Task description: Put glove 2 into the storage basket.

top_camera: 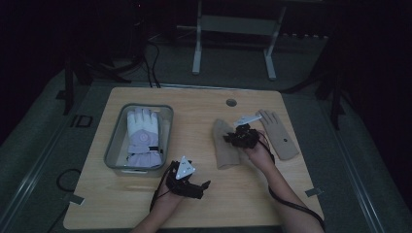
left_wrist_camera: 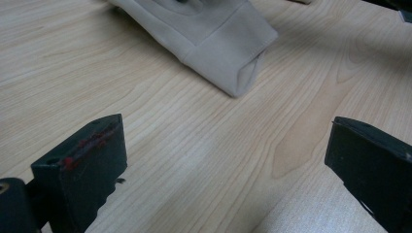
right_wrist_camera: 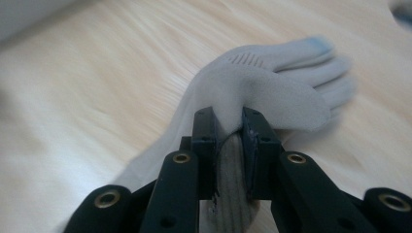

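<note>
Right gripper (top_camera: 239, 136): we see its jaws pressed together on a fold of the beige glove (top_camera: 226, 143); in the right gripper view the fabric (right_wrist_camera: 262, 92) bunches up between the two black jaws and rises a little off the wood.
Right hand (top_camera: 260, 153): it holds that gripper from the near side, over the middle-right of the table, with the grey three-cornered plate (top_camera: 248, 119) on top.
Left gripper (top_camera: 200, 187): we find its jaws spread wide and holding nothing; in the left gripper view they stand well apart over bare wood.
Left hand (top_camera: 170, 191): it rests near the front edge of the table, just in front of the bin.
Beige glove, seen from the left gripper: its open cuff (left_wrist_camera: 238, 53) lies flat on the wood ahead of the spread jaws, apart from them.
Second beige glove (top_camera: 279, 133): we see it lying flat, fingers pointing away from the person, just to the right of the right gripper.
Clear bin (top_camera: 112, 145): it sits on the left part of the table and holds a white and lilac padded glove (top_camera: 143, 138).
Table (top_camera: 194, 111): light wood, with a small round hole (top_camera: 231, 102) near its far edge.
Cable (top_camera: 291, 204): it trails from the right gripper along the forearm toward the front edge.
</note>
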`<state>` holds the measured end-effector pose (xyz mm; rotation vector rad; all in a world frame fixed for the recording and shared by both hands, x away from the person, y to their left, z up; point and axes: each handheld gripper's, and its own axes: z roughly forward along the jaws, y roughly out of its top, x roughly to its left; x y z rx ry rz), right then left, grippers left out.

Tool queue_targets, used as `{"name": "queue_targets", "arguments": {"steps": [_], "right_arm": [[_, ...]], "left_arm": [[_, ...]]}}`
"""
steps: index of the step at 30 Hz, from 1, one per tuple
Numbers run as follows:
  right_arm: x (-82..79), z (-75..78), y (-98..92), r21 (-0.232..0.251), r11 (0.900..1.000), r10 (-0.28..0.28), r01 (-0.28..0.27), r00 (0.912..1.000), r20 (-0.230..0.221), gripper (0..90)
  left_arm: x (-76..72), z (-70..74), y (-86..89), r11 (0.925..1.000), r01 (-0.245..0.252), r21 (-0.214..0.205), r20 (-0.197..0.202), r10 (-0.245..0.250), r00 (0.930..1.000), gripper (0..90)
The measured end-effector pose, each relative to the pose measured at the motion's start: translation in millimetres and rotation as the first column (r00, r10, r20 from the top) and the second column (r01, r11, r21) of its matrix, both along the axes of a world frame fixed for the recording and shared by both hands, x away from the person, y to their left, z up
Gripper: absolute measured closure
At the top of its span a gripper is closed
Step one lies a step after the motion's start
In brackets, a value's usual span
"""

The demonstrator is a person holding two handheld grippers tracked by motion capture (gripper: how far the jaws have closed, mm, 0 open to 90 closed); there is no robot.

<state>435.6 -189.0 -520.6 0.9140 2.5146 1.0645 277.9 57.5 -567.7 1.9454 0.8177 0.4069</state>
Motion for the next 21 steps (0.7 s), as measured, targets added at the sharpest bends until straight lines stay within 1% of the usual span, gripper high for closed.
{"name": "queue_targets", "arguments": {"steps": [1, 2, 3, 5, 6, 7, 8, 10, 11, 12, 14, 15, 17, 19, 21], "right_arm": [[0.0, 0.0, 0.0, 0.0, 1.0, 0.0, 0.0, 1.0, 0.0, 77.7], [-9.6, 6.2, 8.6, 0.005, 0.9998, 0.022, -0.022, 0.9995, 0.024, 77.8], [-12.9, 7.0, 10.7, 0.003, 0.9994, 0.034, -0.034, 0.9987, 0.038, 77.8], [-19.3, 5.7, 14.1, 0.009, 0.9996, 0.027, -0.028, 0.9991, 0.032, 77.7], [-22.1, 3.5, 14.6, 0.004, 0.9996, 0.027, -0.027, 0.9989, 0.038, 77.7], [-22.1, 3.5, 14.6, 0.004, 0.9996, 0.027, -0.027, 0.9989, 0.038, 77.7], [-24.9, -4.0, 13.1, -0.004, 0.9994, 0.033, -0.033, 0.9993, 0.019, 77.5], [-24.2, -10.0, 10.6, -0.016, 0.9994, 0.03, -0.03, 0.9995, -0.002, 77.1], [-24.2, -10.0, 10.6, -0.016, 0.9994, 0.03, -0.03, 0.9995, -0.002, 77.1], [-21.0, -17.0, 6.9, -0.026, 0.9994, 0.023, -0.023, 0.9993, -0.03, 76.2], [-19.9, -19.2, 5.9, -0.031, 0.9992, 0.024, -0.025, 0.9992, -0.032, 75.7], [-17.3, -24.6, 4.1, -0.047, 0.9985, 0.027, -0.029, 0.9986, -0.045, 73.3], [-15.6, -28.8, 3.1, -0.059, 0.9979, 0.024, -0.027, 0.9984, -0.051, 69.1], [-14.0, -30.4, 1.4, -0.039, 0.9984, 0.037, -0.04, 0.9967, -0.072, 63.5], [-13.9, -30.9, 1.0, -0.049, 0.9973, 0.051, -0.054, 0.9966, -0.064, 56.1]], "left_arm": [[-0.2, 0.2, 0.4, 1.0, -0.002, -0.005, -0.001, 0.002, 1.0, 1.7], [-0.8, 0.6, 0.9, 0.9999, -0.006, -0.01, 0.003, 0.006, 1.0, 1.7], [-1.2, 0.9, 1.2, 0.9999, -0.009, -0.011, 0.007, 0.009, 0.9999, 1.8], [-1.8, 1.0, 2.3, 0.9998, -0.013, -0.016, 0.011, 0.013, 0.9999, 1.7], [-1.8, 1.0, 2.3, 0.9998, -0.013, -0.016, 0.011, 0.013, 0.9999, 1.7], [-1.8, 0.6, 2.9, 0.9997, -0.013, -0.02, 0.01, 0.013, 0.9999, 1.7], [-2.0, 0.0, 3.6, 0.9996, -0.016, -0.022, 0.013, 0.016, 0.9998, 1.7], [-1.7, -0.8, 3.2, 0.9998, -0.014, -0.015, 0.013, 0.014, 0.9998, 1.7], [-1.7, -0.8, 3.2, 0.9998, -0.014, -0.015, 0.013, 0.014, 0.9998, 1.7], [-1.7, -2.2, 2.5, 0.9997, -0.018, -0.017, 0.014, 0.018, 0.9997, 1.7], [-1.5, -3.5, 1.7, 0.9998, -0.016, -0.012, 0.013, 0.016, 0.9998, 1.8], [-1.4, -4.1, 1.4, 0.9998, -0.017, -0.01, 0.008, 0.018, 0.9998, 1.7], [-0.9, -5.0, 1.4, 0.9998, -0.012, -0.015, -0.001, 0.012, 0.9999, 1.8], [-0.7, -5.7, 0.9, 0.9998, -0.016, -0.011, -0.007, 0.016, 0.9999, 1.7], [-0.8, -6.1, 0.8, 0.9998, -0.016, -0.014, -0.009, 0.016, 0.9998, 1.7]]}}
